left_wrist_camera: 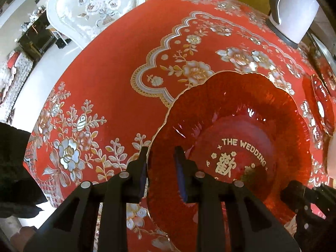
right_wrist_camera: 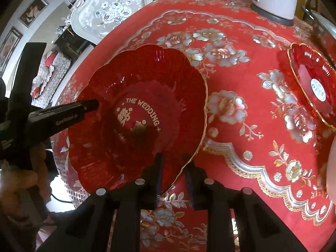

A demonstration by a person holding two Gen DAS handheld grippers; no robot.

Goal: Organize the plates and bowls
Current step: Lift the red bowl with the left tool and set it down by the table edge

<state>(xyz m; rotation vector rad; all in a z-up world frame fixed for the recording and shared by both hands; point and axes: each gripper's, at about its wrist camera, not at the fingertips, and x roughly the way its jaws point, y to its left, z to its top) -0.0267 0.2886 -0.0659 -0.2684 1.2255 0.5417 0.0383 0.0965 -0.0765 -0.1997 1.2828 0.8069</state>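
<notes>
Straddling red plate rim: both claws.

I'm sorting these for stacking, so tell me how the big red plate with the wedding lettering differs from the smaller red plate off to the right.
The big plate carries gold "THE WEDDING" lettering; the smaller plate shows a white round sticker. The big plate sits with both grippers, left and right, at its rim; the smaller plate lies apart, untouched. Both are red, translucent, scalloped and gold-edged.

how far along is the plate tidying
Early. Nothing looks stacked yet. In hand: the big red wedding plate, its rim between the fingers of both the left gripper and the right gripper. Left: the smaller red plate sits apart on the tablecloth.
</notes>
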